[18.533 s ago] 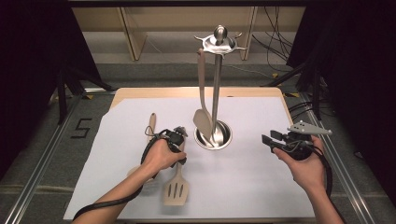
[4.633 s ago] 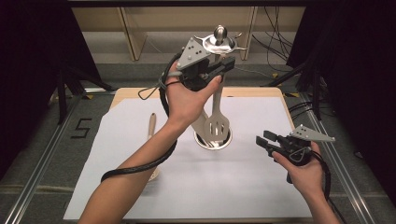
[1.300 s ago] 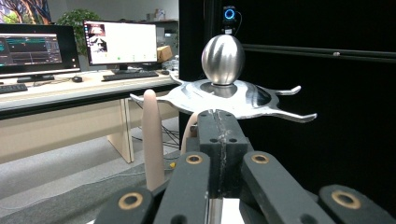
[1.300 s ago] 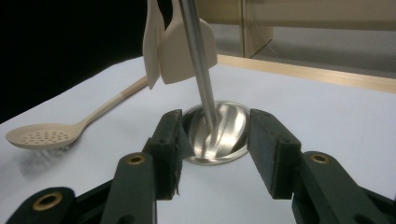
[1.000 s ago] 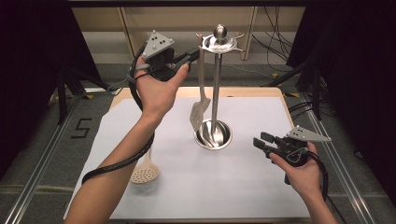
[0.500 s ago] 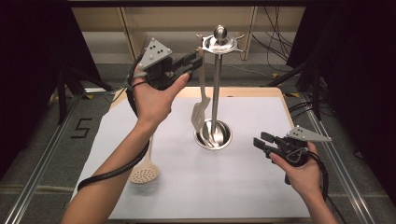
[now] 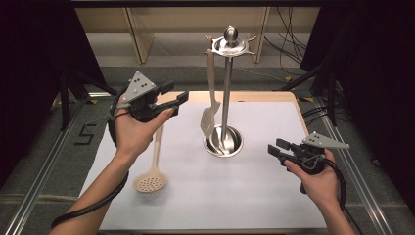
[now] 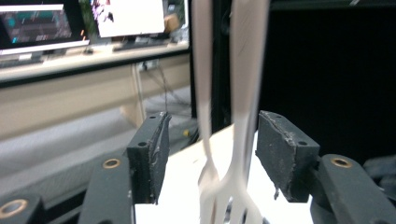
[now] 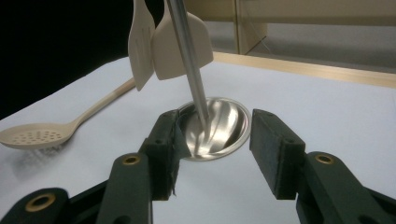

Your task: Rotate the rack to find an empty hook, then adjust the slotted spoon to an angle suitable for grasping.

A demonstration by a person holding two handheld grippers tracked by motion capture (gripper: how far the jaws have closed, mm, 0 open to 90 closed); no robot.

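Note:
A steel utensil stand (image 7: 226, 98) rises from its round base (image 7: 222, 142) at mid table. Pale spatulas (image 7: 211, 98) hang from its top ring. A pale skimmer spoon (image 7: 151, 181) lies on the white sheet at the left. My left gripper (image 7: 177, 93) hovers left of the stand, apart from it. Its jaws have just been opening and hold nothing. Beyond the left gripper (image 8: 210, 158) the hanging handles (image 8: 247, 70) look blurred. My right gripper (image 7: 275, 147) sits low at the right, has opened a little wider and is empty. The right gripper (image 9: 212, 154) faces the base (image 9: 219, 126).
The white sheet (image 7: 244, 205) covers a wooden table with metal rails along both sides. Black curtains flank it and cables lie on the floor at the back right. The skimmer (image 9: 42, 135) lies left of the base in the right gripper view.
My left hand has come down and away from the top of the stand, and its jaws have gone from shut to open. The right hand has kept its place.

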